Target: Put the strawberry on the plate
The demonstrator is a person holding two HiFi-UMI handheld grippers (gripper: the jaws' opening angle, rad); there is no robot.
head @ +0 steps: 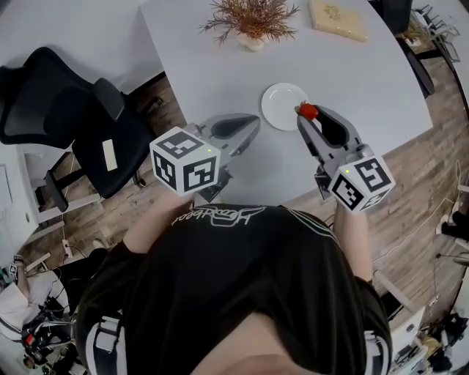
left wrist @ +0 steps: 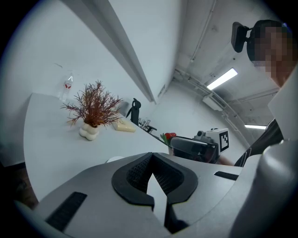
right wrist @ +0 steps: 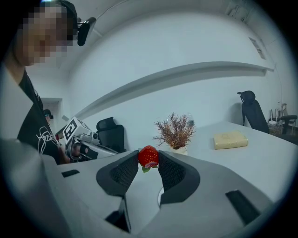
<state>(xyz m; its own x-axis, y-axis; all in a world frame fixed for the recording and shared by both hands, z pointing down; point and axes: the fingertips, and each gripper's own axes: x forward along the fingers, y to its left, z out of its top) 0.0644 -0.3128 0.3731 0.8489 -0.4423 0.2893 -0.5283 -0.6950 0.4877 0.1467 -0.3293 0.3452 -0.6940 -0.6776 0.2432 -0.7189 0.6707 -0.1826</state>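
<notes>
Head view — right gripper (head: pixel 305 117), extended forward, pinches strawberry (head: pixel 308 111) at plate (head: pixel 278 108) rim; left gripper (head: pixel 251 123) closed, empty.

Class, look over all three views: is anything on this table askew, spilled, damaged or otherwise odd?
Nothing stands out. The strawberry is pinched cleanly in the right gripper by the rim of the plate, which is bare. The dried plant stands upright, and the yellow block lies flat on the table.
</notes>
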